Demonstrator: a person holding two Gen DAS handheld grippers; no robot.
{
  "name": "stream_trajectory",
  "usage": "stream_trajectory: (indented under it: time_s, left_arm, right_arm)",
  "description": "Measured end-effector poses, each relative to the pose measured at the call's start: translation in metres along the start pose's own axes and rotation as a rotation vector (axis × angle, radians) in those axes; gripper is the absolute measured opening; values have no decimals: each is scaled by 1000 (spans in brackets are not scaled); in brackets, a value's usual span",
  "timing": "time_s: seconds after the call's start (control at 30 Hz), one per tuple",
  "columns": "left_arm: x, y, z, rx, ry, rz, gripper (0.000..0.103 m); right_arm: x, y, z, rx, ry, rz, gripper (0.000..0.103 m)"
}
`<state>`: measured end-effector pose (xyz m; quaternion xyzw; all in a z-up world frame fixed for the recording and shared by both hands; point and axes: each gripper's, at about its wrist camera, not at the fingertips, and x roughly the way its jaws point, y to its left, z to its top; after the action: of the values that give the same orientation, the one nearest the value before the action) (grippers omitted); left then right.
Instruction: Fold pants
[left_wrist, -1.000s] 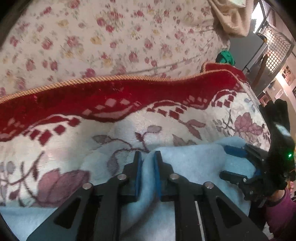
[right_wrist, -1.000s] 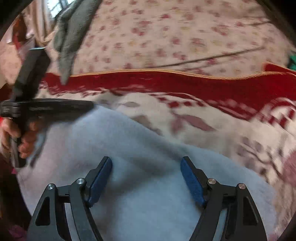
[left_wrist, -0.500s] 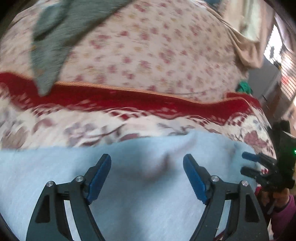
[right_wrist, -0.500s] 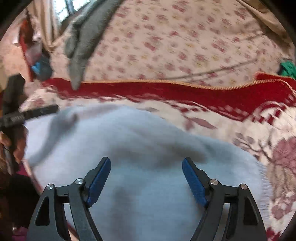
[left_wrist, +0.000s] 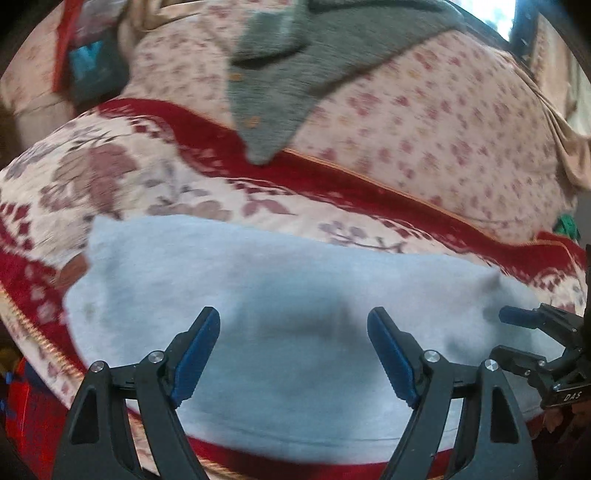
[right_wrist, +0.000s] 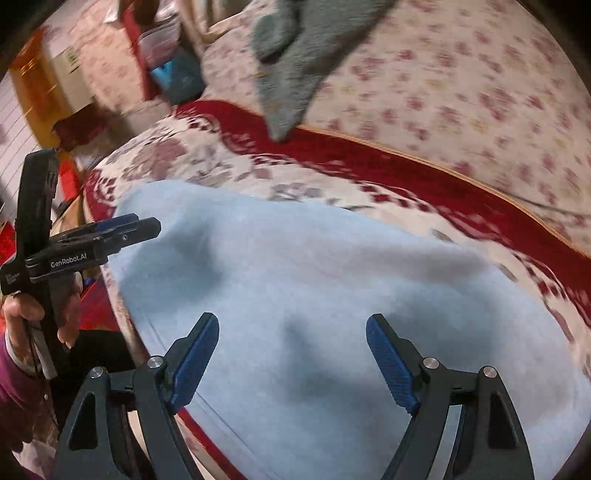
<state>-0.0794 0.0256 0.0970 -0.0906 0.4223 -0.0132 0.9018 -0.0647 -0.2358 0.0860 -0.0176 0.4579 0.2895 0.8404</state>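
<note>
Pants (left_wrist: 295, 314), pale blue and already doubled into a flat slab, fill the lower middle of both frames on the red floral blanket (left_wrist: 332, 184) of the bed. The left gripper (left_wrist: 293, 354) and right gripper (right_wrist: 291, 354) both hover over the cloth with jaws spread, pinching nothing. This looks like a pause between folds; the next move likely calls for gripping one end's edge. A grey garment (left_wrist: 295, 66) lies upper centre.

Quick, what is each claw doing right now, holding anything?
Left claw: open, holding nothing, over the light blue pants.
Right claw: open, holding nothing.
</note>
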Motion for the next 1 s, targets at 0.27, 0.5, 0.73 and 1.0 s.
stream_trajectory:
  time_s: [0.27,0.5,0.73,1.0]
  left_arm:
    - [-17,82,-19,-261,5,49,81]
    - [-29,137,-40,-416,4,41,81]
    - [-11,160,-42,-516,28,13,83]
    - [25,156,-35,-479,90,-12,83]
  right_arm:
    - [43,59,46,-146,62,52,86]
    - [95,102,102,-253,96,135,87]
    - [153,137,148,-318,155,201,87]
    - [215,175,174,-486,261,210,88]
